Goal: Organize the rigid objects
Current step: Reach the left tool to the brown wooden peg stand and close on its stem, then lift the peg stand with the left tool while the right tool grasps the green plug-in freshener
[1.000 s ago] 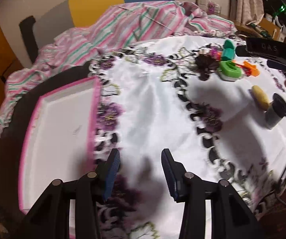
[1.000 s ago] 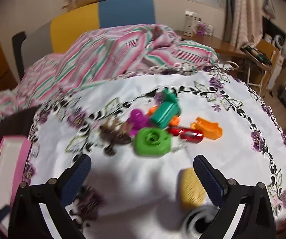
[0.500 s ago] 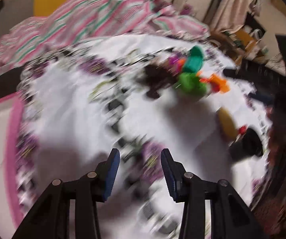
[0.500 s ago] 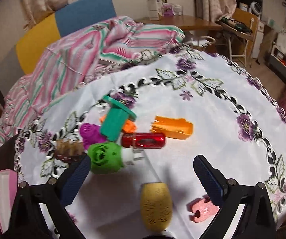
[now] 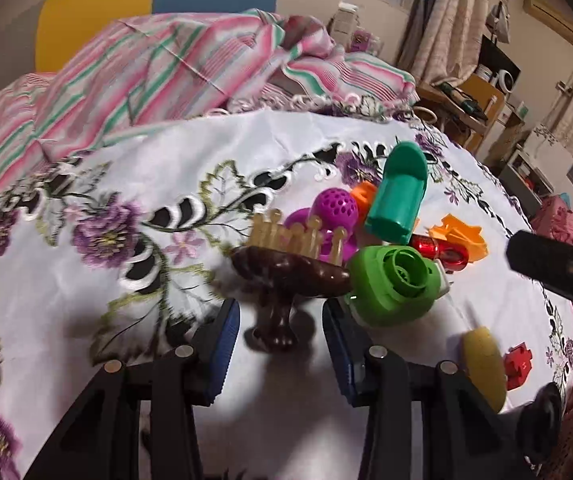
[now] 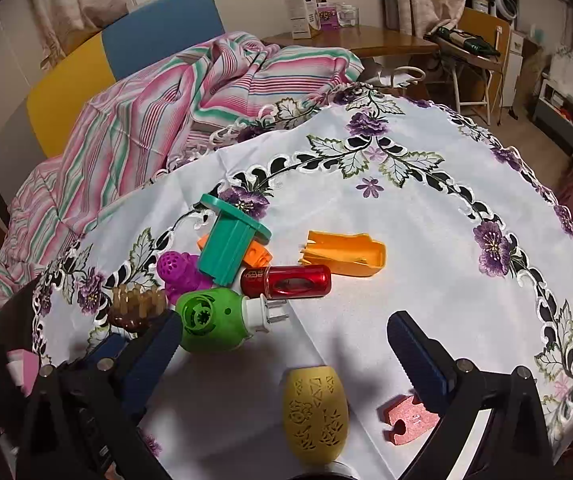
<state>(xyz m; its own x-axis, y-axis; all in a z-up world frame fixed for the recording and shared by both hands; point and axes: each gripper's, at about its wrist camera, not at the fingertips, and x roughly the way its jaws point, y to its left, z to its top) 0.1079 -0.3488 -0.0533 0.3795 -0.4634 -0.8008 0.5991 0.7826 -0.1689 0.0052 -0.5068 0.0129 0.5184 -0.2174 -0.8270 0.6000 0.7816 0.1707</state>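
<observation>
A pile of small rigid objects lies on the flowered tablecloth (image 5: 134, 184). A dark brown massage brush (image 5: 286, 276) with tan pegs stands with its handle between my left gripper's (image 5: 280, 344) open jaws. Beside it lie a green plug-in device (image 5: 394, 284), a purple perforated piece (image 5: 332, 212), a teal holder (image 5: 400, 196), a red cylinder (image 6: 286, 282) and an orange scoop (image 6: 346, 254). My right gripper (image 6: 282, 344) is open wide and empty above a yellow egg-shaped object (image 6: 314, 416) and a pink puzzle piece (image 6: 408, 420).
A striped pink and green cloth (image 6: 174, 92) is heaped at the table's far edge against a yellow and blue chair (image 6: 126, 52). A black round object (image 5: 542, 412) lies at the right table edge. A pink tray edge (image 6: 26, 364) shows at the left.
My left gripper has swung right from the pink tray to the pile, and its jaws now flank the brown brush's handle. My right gripper has pulled back and turned right, away from the pile.
</observation>
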